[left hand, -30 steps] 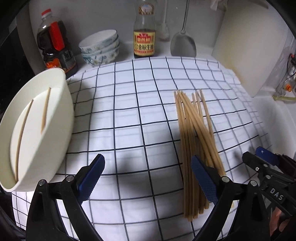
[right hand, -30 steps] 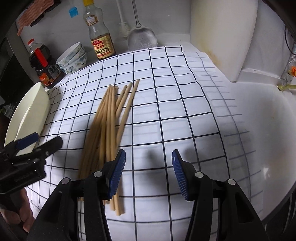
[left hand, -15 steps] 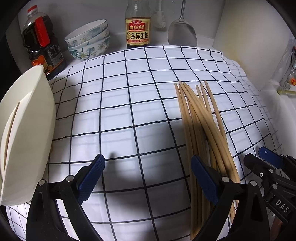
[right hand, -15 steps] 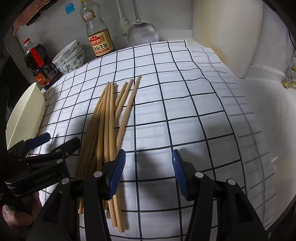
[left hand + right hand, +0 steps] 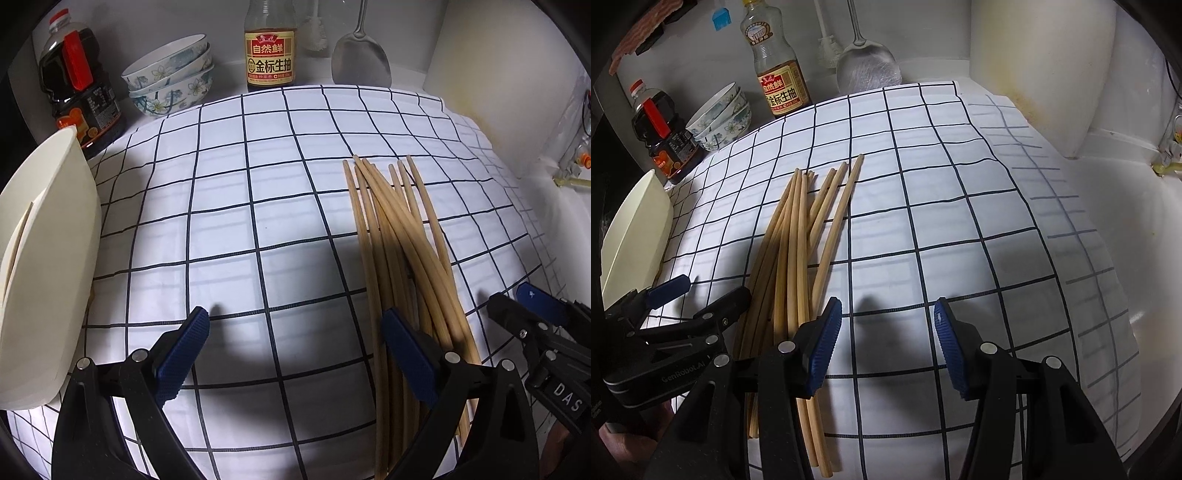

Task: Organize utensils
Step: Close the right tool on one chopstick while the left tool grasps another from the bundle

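Both claws, left claw (image 5: 295,354) and right claw (image 5: 888,343), gape apart and empty above the near ends of the chopsticks (image 5: 399,251) on the checked cloth (image 5: 240,221).

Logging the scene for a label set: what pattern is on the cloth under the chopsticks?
The cloth is white with a dark grid of thin lines, clearest in the left wrist view.

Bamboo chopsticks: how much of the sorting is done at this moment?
Hardly begun. A chopstick-like strip shows inside the cream plastic holder. In hand: nothing; the left gripper and right gripper are open and empty. Left: the bundle of bamboo chopsticks lies loose on the checked cloth.
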Available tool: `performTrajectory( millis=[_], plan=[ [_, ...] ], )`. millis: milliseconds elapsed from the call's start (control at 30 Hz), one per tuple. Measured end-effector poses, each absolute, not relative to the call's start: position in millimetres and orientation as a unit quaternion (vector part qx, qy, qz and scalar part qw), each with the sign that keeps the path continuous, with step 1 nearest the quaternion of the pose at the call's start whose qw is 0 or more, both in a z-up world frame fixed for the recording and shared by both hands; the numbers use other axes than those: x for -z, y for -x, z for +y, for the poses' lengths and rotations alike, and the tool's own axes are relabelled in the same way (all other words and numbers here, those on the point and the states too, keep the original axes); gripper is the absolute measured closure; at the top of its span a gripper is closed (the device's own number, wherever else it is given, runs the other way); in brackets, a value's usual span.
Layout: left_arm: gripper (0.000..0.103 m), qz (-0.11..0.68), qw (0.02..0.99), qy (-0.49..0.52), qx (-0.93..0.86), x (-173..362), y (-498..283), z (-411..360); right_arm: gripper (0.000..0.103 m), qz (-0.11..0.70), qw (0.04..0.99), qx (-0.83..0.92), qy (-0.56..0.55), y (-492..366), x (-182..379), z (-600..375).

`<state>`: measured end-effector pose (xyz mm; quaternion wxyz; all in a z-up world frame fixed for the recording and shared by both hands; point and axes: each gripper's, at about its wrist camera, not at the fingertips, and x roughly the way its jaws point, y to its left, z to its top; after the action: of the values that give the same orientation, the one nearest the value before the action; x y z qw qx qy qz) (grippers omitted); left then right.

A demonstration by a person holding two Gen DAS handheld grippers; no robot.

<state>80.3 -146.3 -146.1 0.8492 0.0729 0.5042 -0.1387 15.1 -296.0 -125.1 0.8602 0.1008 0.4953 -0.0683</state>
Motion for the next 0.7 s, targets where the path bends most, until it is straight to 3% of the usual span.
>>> performTrajectory(
  millis=[700],
  plan=[
    [0.012,0.509,0.851,-0.070,0.113,149.1,-82.2,-131.3,0.053,0.505,0.858,0.058,-0.072,-28.0,132.9,-278.0]
  ],
)
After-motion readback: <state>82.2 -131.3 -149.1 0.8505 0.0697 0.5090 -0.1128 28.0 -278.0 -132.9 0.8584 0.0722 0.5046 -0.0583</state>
